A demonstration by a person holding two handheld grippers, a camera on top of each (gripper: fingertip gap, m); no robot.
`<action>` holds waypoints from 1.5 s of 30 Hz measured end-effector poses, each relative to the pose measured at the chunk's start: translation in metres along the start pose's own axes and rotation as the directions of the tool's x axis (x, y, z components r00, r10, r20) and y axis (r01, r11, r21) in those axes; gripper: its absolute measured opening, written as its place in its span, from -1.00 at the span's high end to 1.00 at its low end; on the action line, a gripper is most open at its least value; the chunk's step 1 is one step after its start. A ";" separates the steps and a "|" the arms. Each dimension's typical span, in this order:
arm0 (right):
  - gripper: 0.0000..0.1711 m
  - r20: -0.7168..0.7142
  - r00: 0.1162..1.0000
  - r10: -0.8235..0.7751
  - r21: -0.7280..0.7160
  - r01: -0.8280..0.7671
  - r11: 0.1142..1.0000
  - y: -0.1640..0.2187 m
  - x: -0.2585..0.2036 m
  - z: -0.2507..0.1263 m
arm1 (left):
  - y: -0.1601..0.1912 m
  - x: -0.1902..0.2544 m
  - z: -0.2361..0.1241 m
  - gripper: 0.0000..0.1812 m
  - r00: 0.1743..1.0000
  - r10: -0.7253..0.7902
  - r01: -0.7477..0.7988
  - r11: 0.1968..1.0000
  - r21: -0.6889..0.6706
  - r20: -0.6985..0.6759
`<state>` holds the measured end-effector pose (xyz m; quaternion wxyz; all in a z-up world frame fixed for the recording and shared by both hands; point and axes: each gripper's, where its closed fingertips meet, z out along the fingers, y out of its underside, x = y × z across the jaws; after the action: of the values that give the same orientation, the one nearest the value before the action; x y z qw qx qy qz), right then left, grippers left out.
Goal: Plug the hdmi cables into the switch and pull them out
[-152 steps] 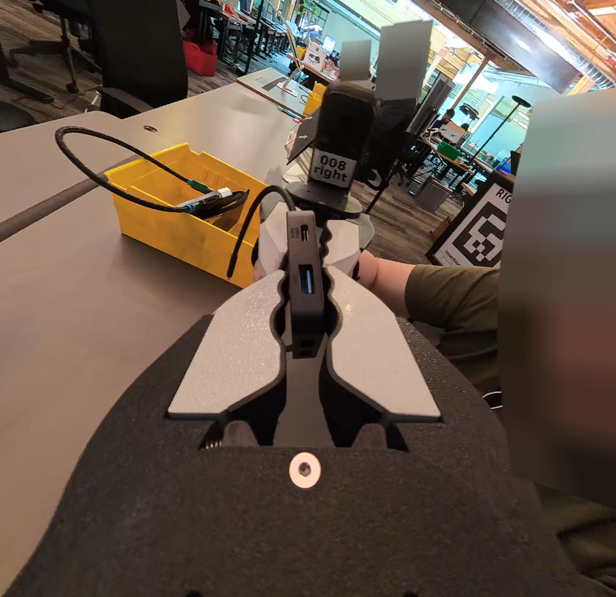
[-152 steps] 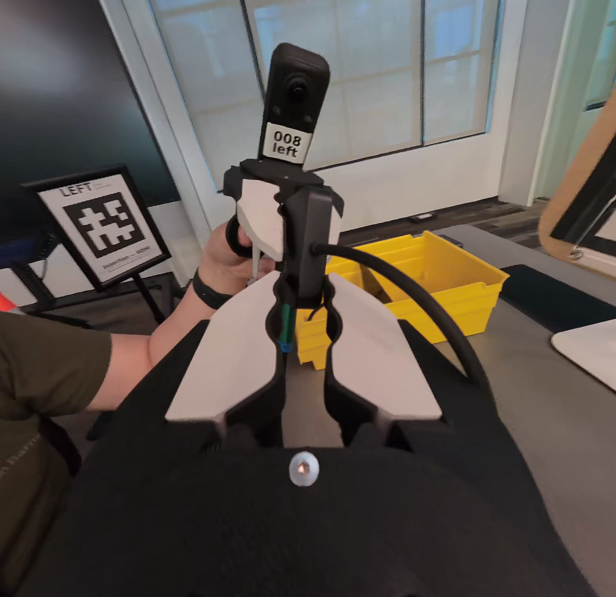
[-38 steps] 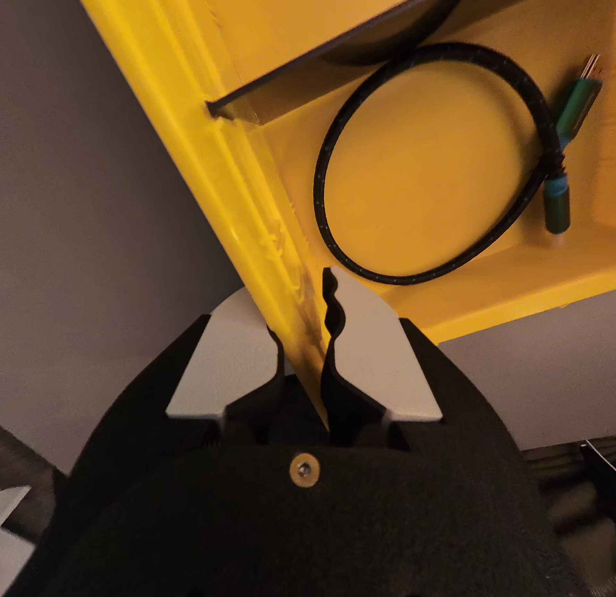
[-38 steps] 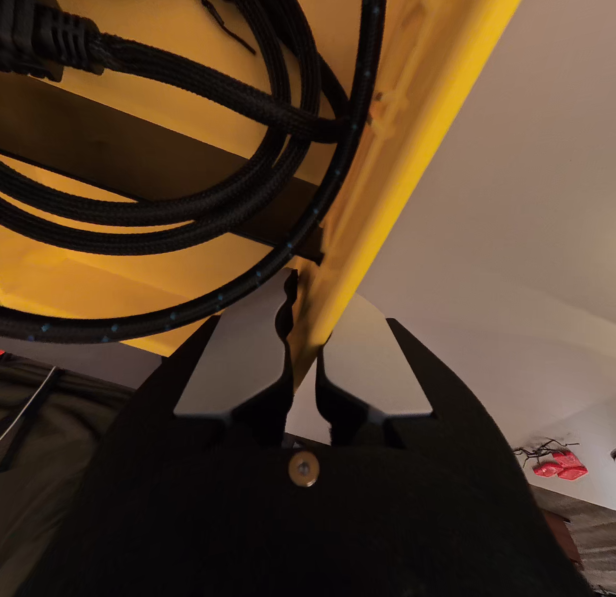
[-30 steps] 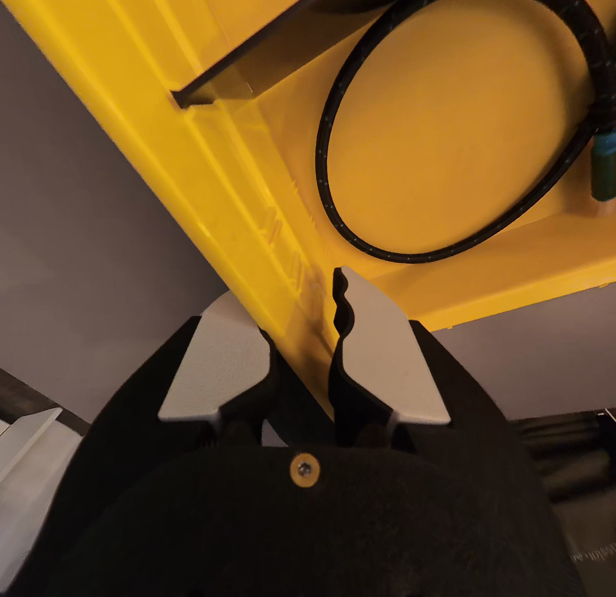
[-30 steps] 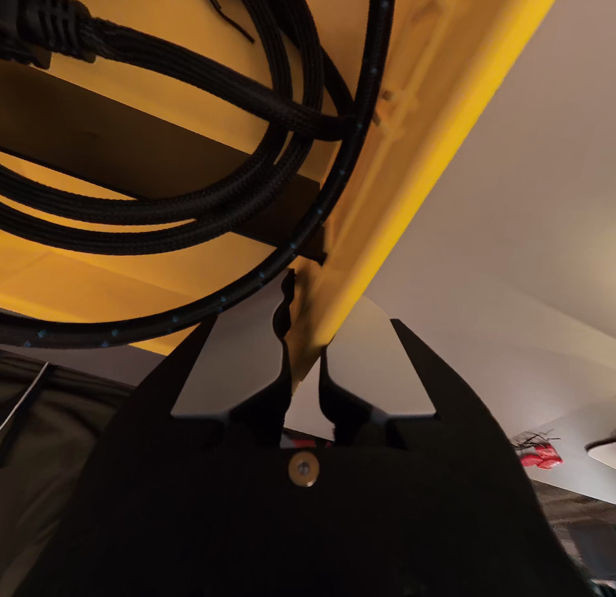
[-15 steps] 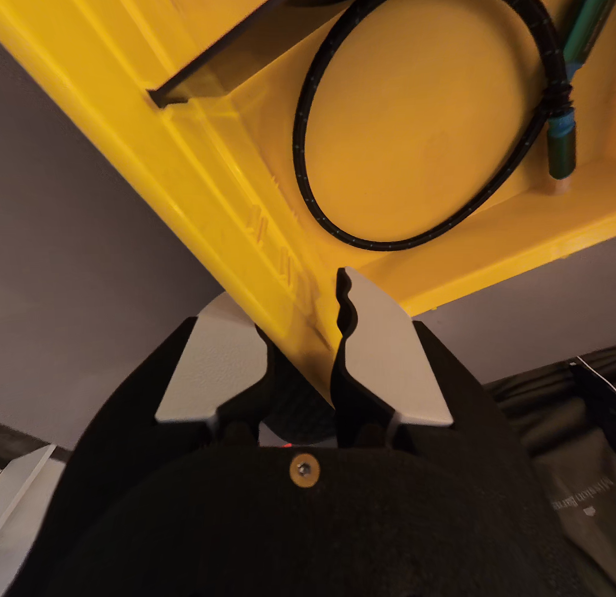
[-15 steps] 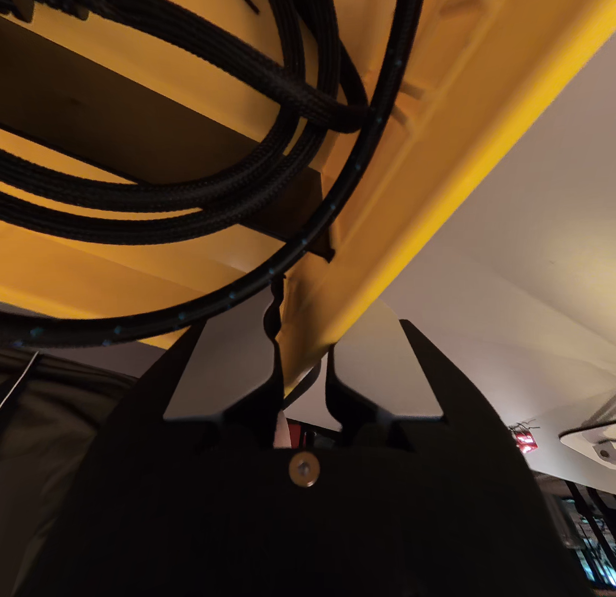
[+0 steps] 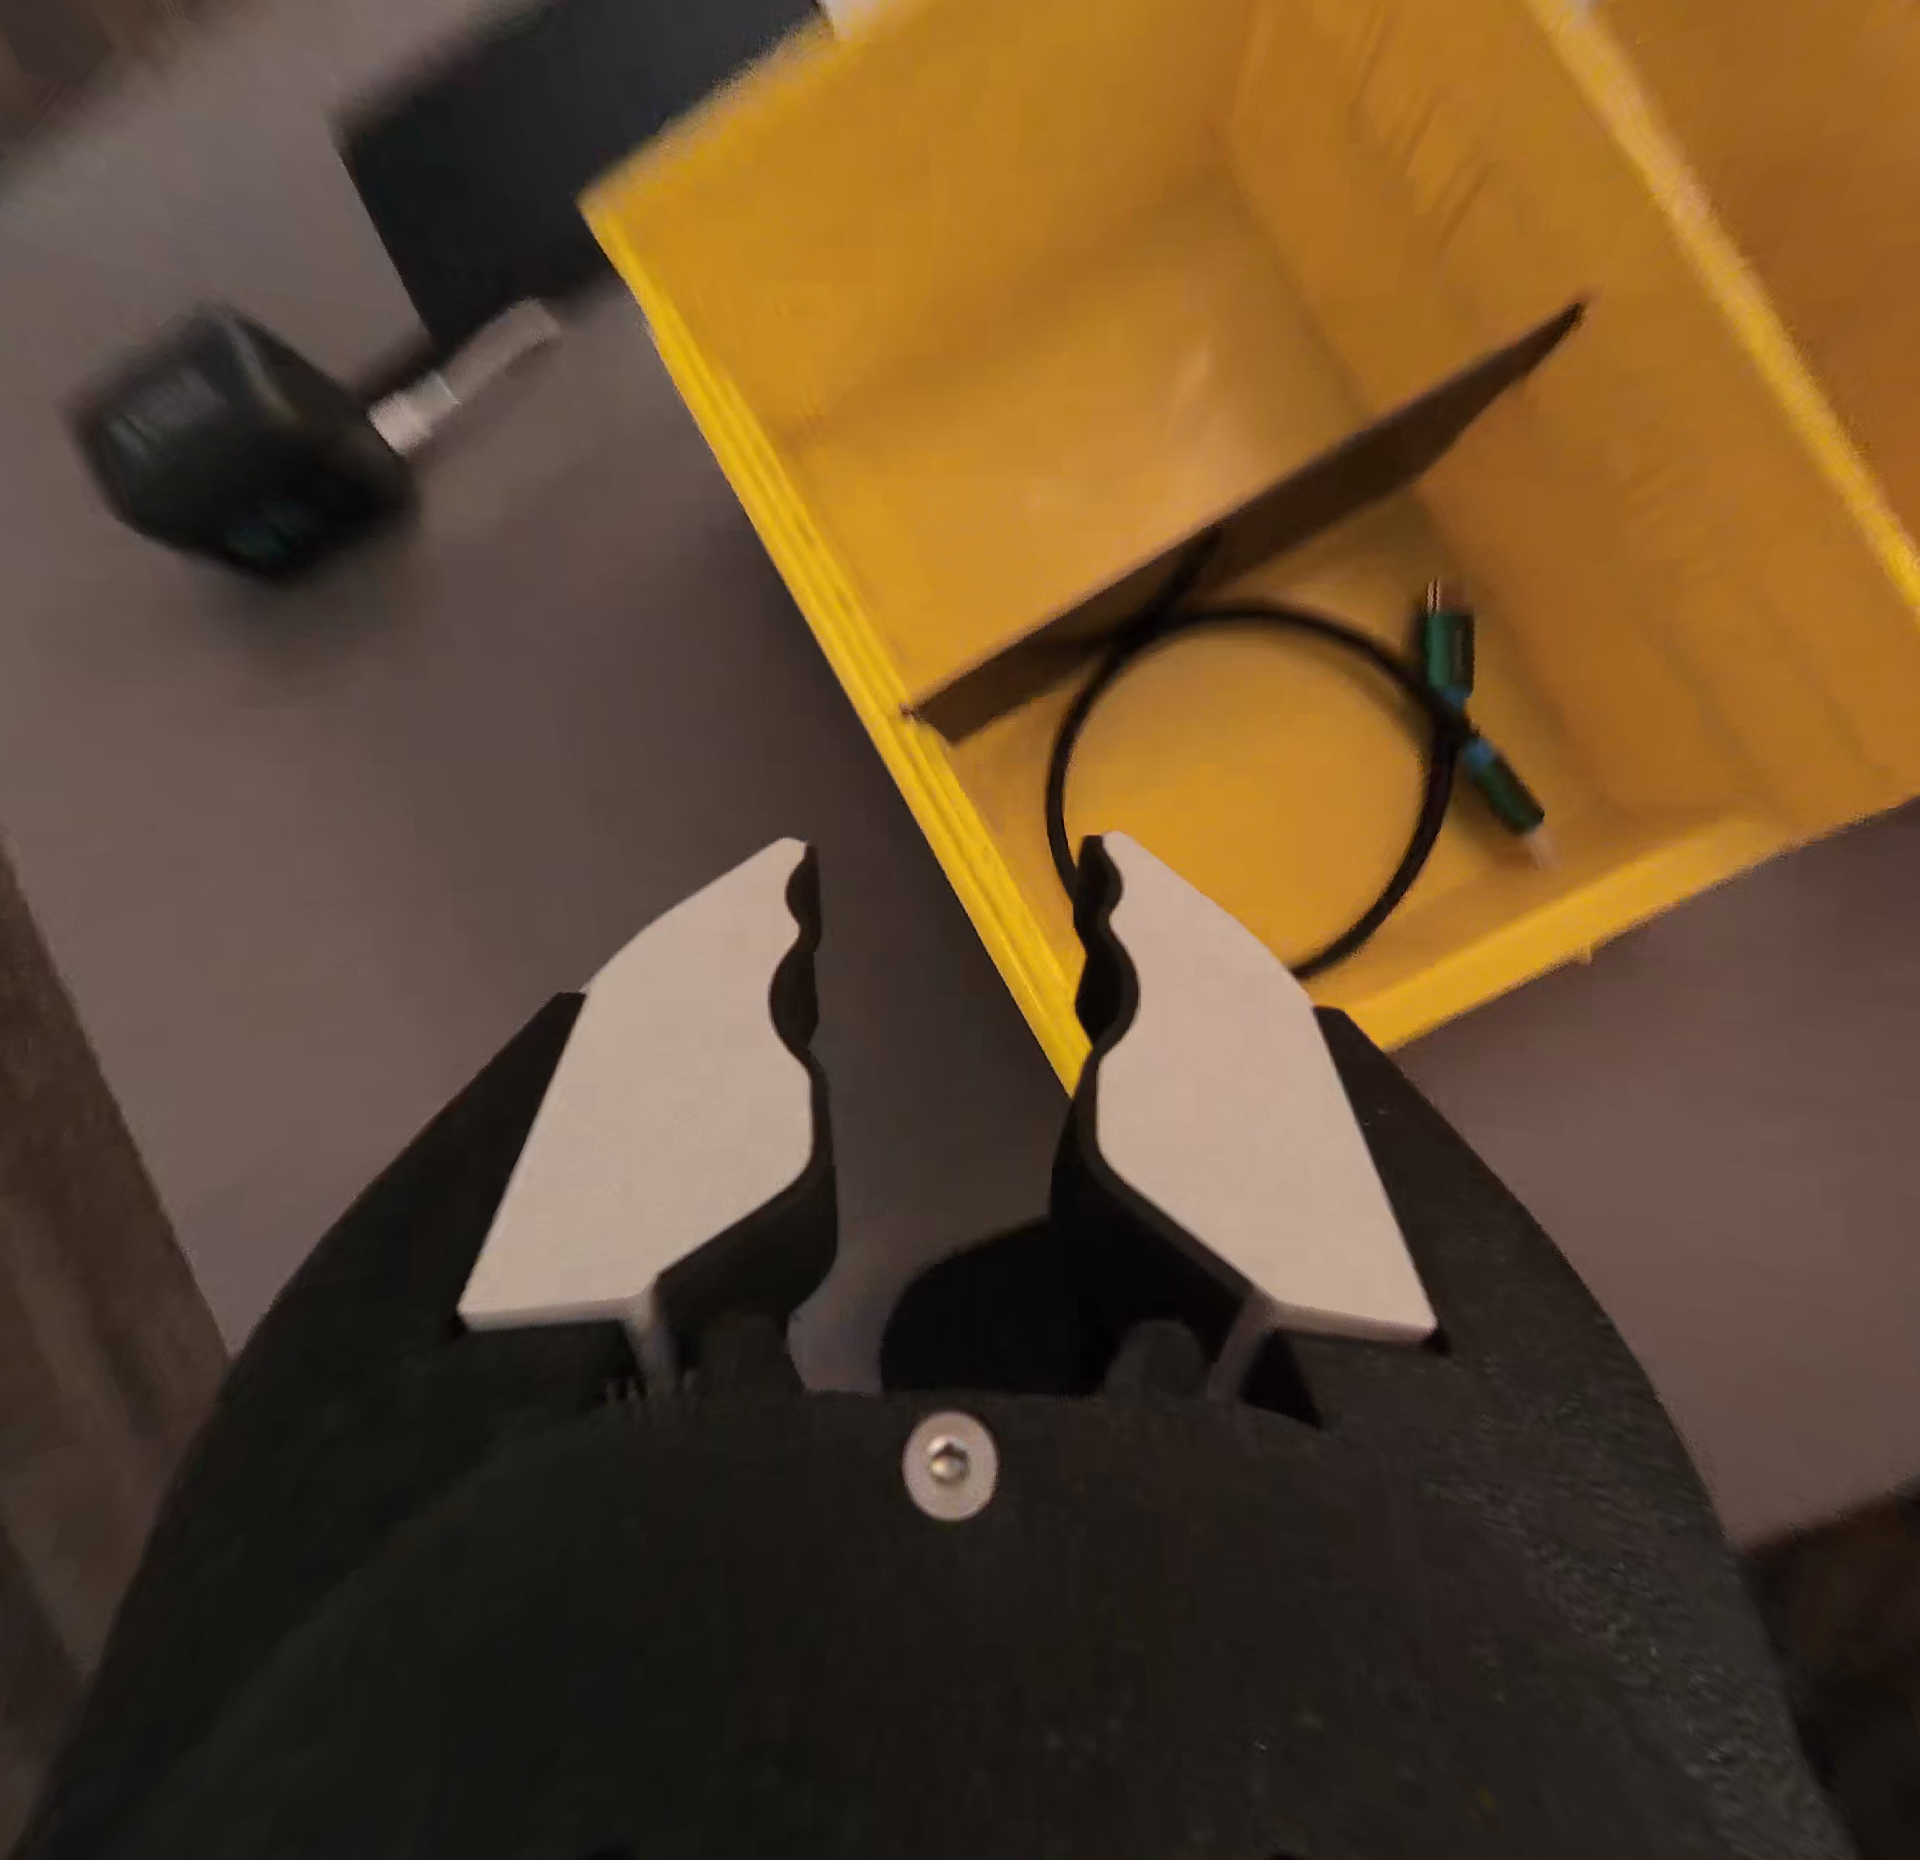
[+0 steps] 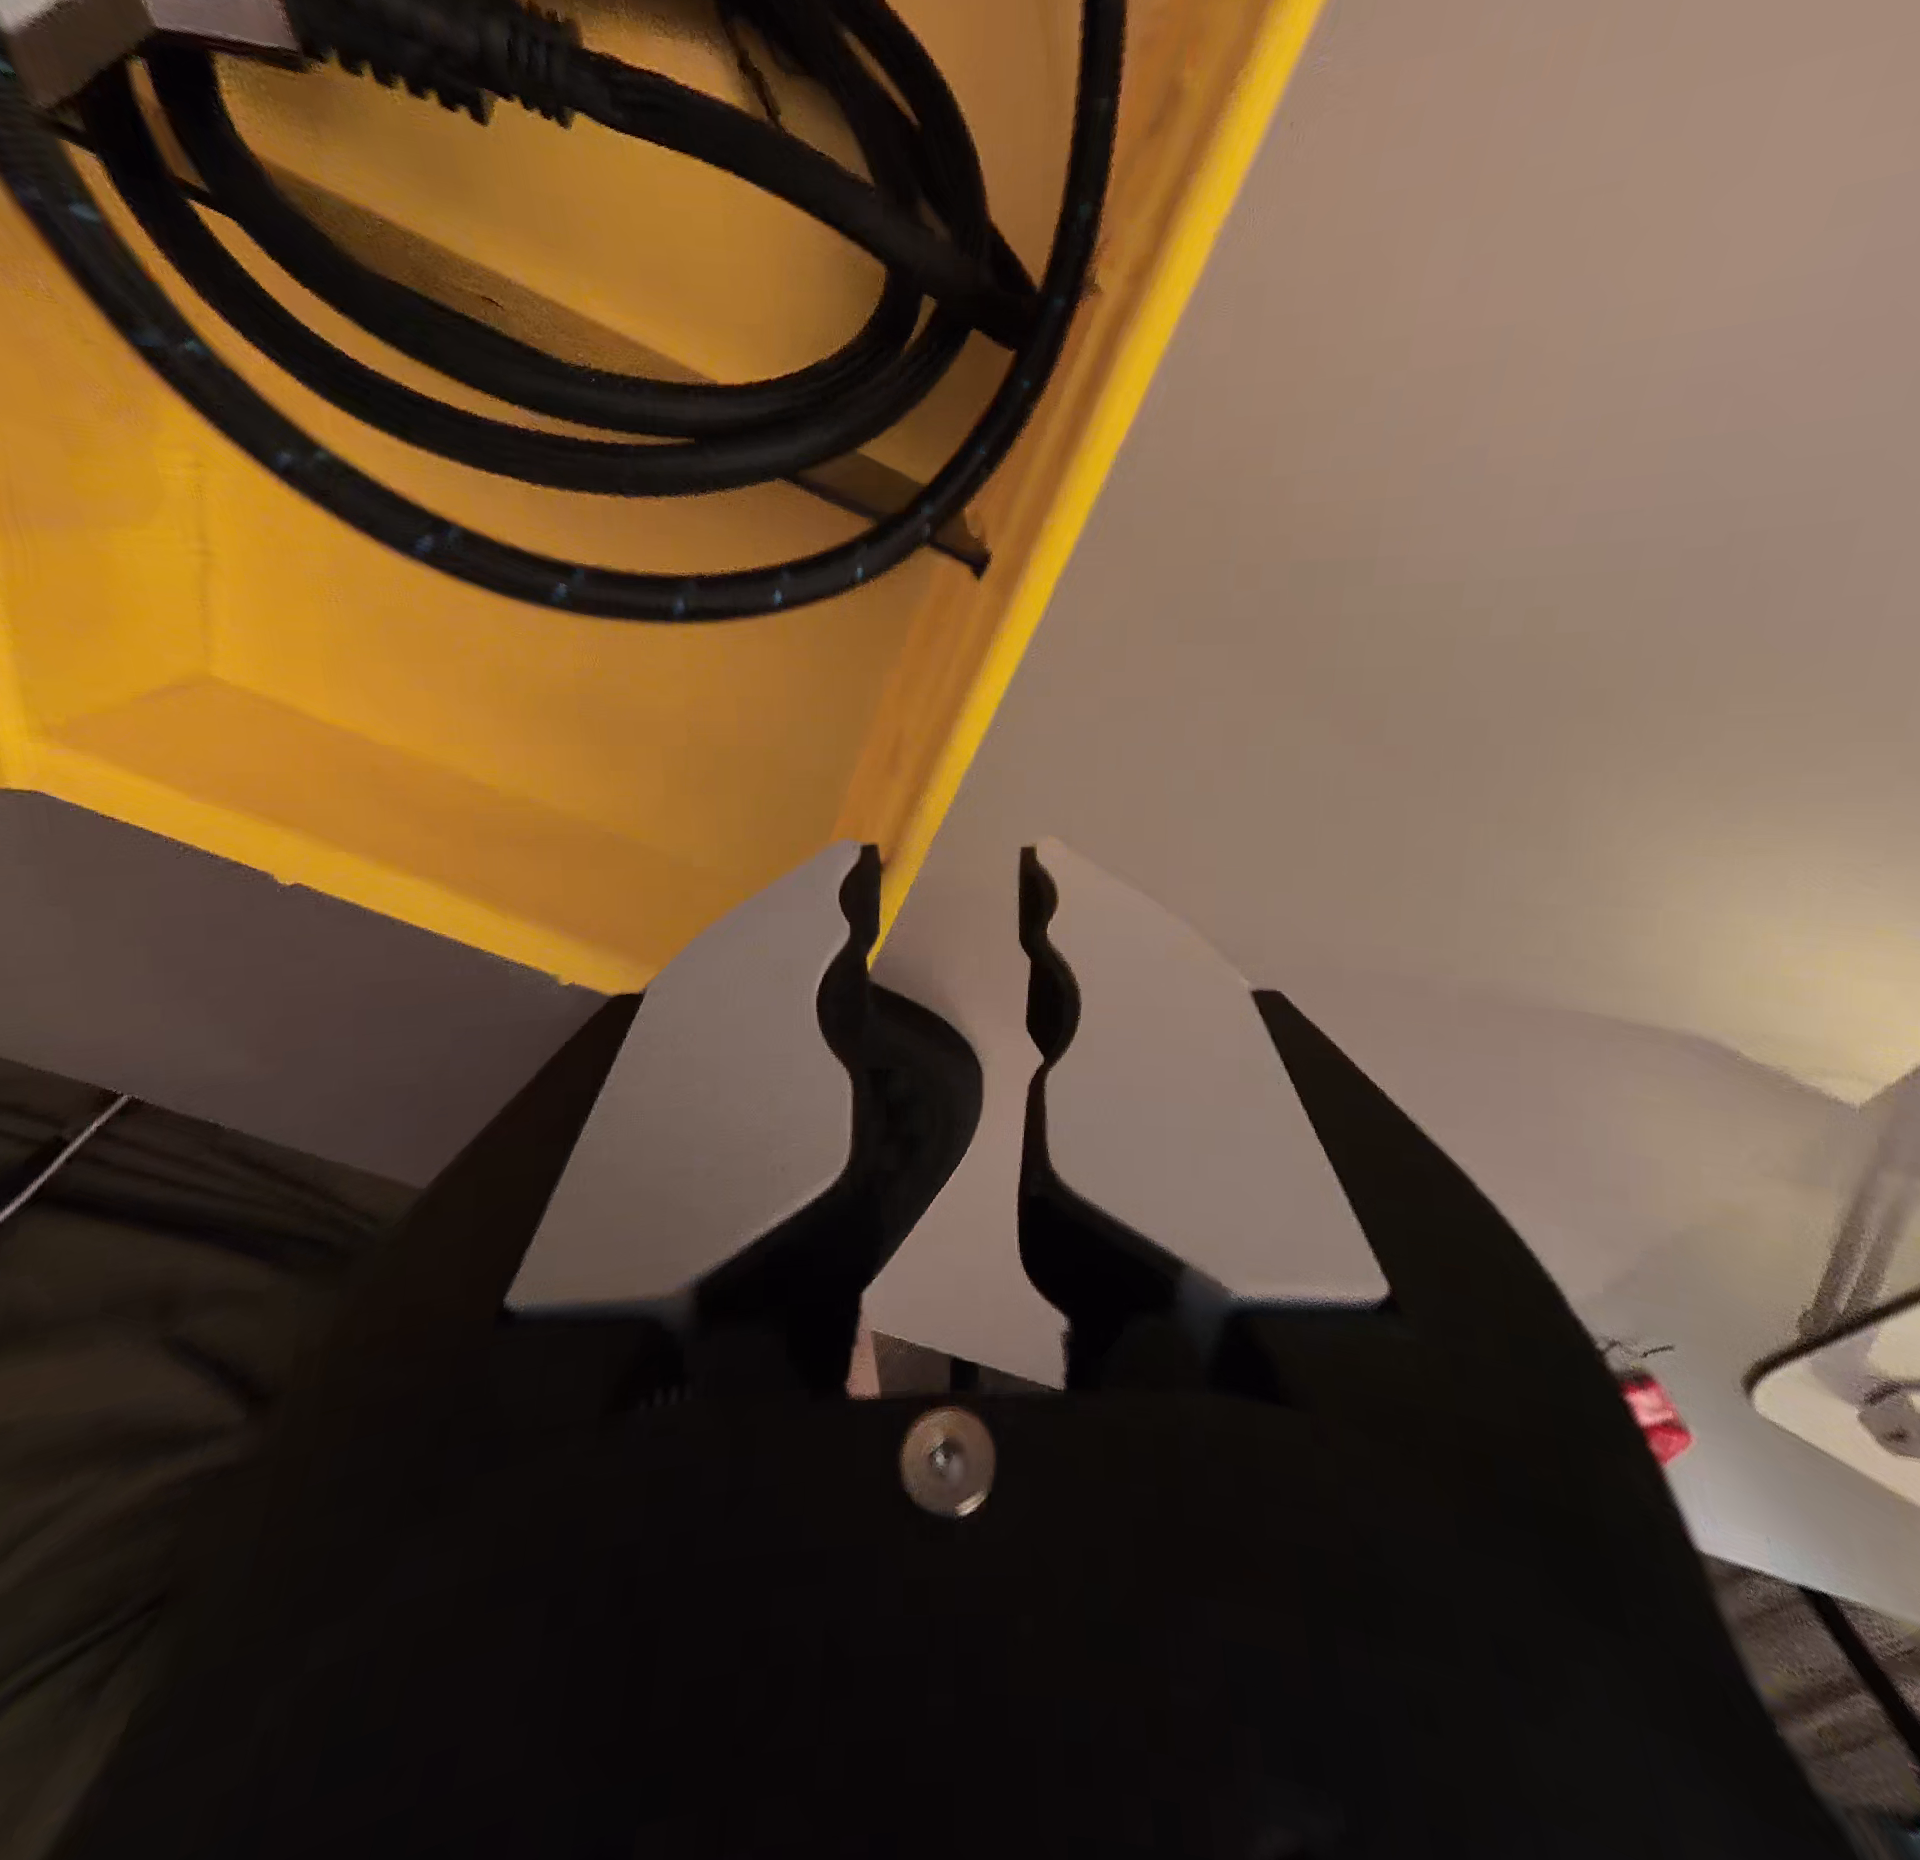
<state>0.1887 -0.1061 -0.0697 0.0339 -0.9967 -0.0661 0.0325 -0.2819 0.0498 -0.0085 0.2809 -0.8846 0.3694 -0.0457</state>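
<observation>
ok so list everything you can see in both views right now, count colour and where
bin: one, yellow, on the grey surface, split by a dark divider
thin cable: one, black with green-blue plugs, coiled in the bin's near compartment in the left view
thick cables: a bundle, count unclear, black braided, coiled in the bin in the right view
plug: one, black, on a thick cable, beside a blurred grey piece at the top left
dark object: one, black with a silver stub, blurred, on the surface left of the bin
left hand-held gripper: one, black with grey fingers, open, beside the bin's wall
right hand-held gripper: one, same colours, open, holding nothing
</observation>
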 end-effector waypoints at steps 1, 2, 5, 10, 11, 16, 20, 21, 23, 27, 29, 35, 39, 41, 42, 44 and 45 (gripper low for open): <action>0.68 -0.021 1.000 0.021 0.019 -0.020 1.000 0.002 0.000 -0.008 | -0.012 -0.005 -0.009 0.42 1.000 0.002 -0.005 0.997 0.083 0.030; 0.68 -0.058 0.997 0.041 0.044 -0.038 0.998 0.005 0.001 -0.015 | -0.022 -0.012 -0.018 0.35 0.997 -0.007 -0.004 0.988 0.153 0.070; 0.69 -0.130 0.991 0.030 0.150 -0.010 0.989 0.006 -0.012 -0.040 | -0.043 -0.034 -0.048 0.20 0.977 -0.064 -0.009 0.941 0.338 0.205; 0.70 -0.239 0.963 -0.128 0.302 0.199 0.932 0.000 -0.067 -0.073 | -0.066 -0.035 -0.084 0.07 0.966 -0.119 -0.031 0.826 0.563 0.229; 0.72 -0.265 0.951 -0.161 0.303 0.240 0.922 0.003 -0.077 -0.076 | -0.069 -0.032 -0.088 0.03 0.970 -0.112 -0.038 0.806 0.590 0.217; 0.73 -0.395 0.857 -0.330 0.303 0.461 0.834 -0.001 -0.120 -0.084 | -0.078 -0.031 -0.103 -0.22 0.962 -0.156 -0.037 0.738 0.674 0.224; 0.72 -0.443 0.808 -0.389 0.359 0.558 0.748 -0.034 -0.152 -0.095 | -0.081 -0.033 -0.117 -0.27 0.942 -0.204 -0.056 0.685 0.726 0.266; 0.73 -0.467 0.789 -0.399 0.371 0.584 0.722 -0.044 -0.160 -0.099 | -0.082 -0.033 -0.120 -0.27 0.940 -0.216 -0.054 0.672 0.739 0.265; 0.73 -0.525 0.736 -0.427 0.404 0.657 0.636 -0.066 -0.180 -0.108 | -0.084 -0.031 -0.126 -0.27 0.940 -0.226 -0.051 0.646 0.762 0.255; 0.75 -0.496 0.702 -0.511 0.507 0.712 0.486 -0.096 -0.229 -0.107 | -0.087 -0.027 -0.130 -0.24 0.943 -0.223 -0.055 0.629 0.776 0.248; 0.75 -0.331 0.755 -0.566 0.515 0.647 0.563 -0.099 -0.247 -0.082 | -0.088 -0.024 -0.129 -0.23 0.944 -0.216 -0.060 0.630 0.775 0.248; 0.66 0.114 0.925 -0.363 0.493 0.264 0.829 -0.121 -0.271 -0.036 | -0.090 -0.014 -0.126 -0.19 0.953 -0.178 -0.077 0.641 0.764 0.246; 0.52 0.091 0.960 -0.266 0.416 0.206 0.886 -0.129 -0.263 -0.013 | -0.091 -0.006 -0.126 -0.19 0.962 -0.156 -0.072 0.648 0.758 0.224; 0.51 0.152 0.968 -0.202 0.382 0.131 0.915 -0.131 -0.270 -0.004 | -0.093 0.000 -0.127 -0.19 0.967 -0.139 -0.074 0.643 0.762 0.212; 0.51 0.171 0.970 -0.172 0.370 0.098 0.924 -0.133 -0.272 0.000 | -0.094 0.003 -0.127 -0.19 0.969 -0.130 -0.080 0.642 0.762 0.211; 0.51 0.152 0.981 -0.123 0.340 0.065 0.938 -0.137 -0.270 0.012 | -0.097 0.010 -0.125 -0.19 0.970 -0.109 -0.097 0.645 0.758 0.216; 0.51 0.147 0.984 -0.104 0.331 0.050 0.942 -0.138 -0.270 0.018 | -0.098 0.013 -0.124 -0.18 0.971 -0.095 -0.107 0.646 0.756 0.218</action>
<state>-0.0979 -0.0042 -0.0618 0.1939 -0.9680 -0.1014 0.1227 -0.2463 0.0392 0.1464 0.6692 -0.6816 0.2821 -0.0896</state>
